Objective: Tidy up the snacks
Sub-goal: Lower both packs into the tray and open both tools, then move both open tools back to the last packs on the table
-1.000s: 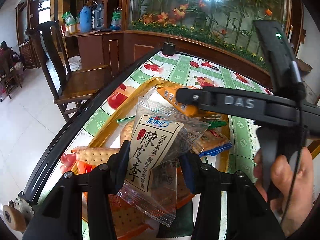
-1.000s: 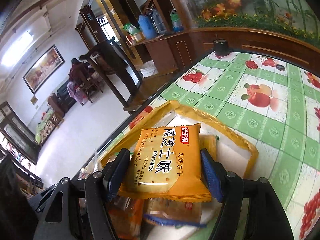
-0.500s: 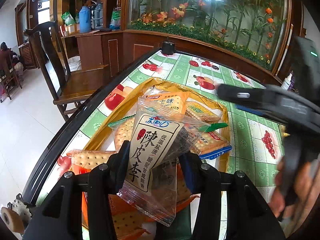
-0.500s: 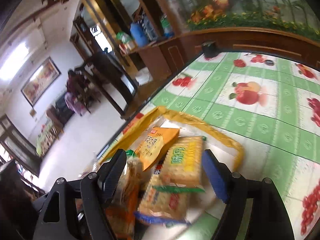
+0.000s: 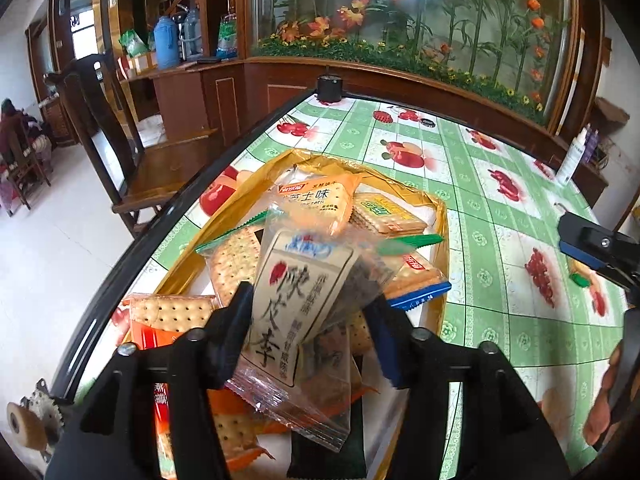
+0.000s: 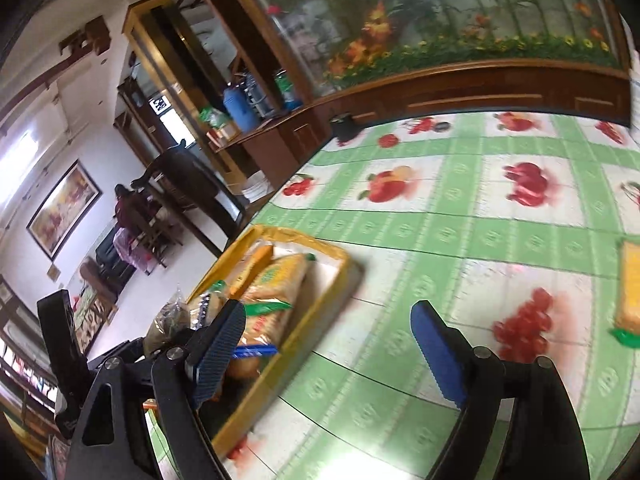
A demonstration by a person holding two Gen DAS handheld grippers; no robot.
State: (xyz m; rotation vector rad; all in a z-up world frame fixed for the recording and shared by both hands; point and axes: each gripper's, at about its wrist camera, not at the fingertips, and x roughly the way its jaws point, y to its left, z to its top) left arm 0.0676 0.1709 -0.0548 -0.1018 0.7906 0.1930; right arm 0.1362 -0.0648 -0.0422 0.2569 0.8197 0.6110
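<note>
I hold the plum packet point(image 5: 304, 312) pinched in my left gripper point(image 5: 310, 320) over the tray point(image 5: 440, 216); next, release it there. My right gripper point(image 6: 328, 344), jaws spread, hovers over the counter point(image 6: 480, 240).

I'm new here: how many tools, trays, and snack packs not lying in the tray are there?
Tools: 2, left tool and right tool
Gold tray: 1
Packs outside it: 2, plum packet in the left tool, yellow pack on tablecloth
Total: 5
</note>
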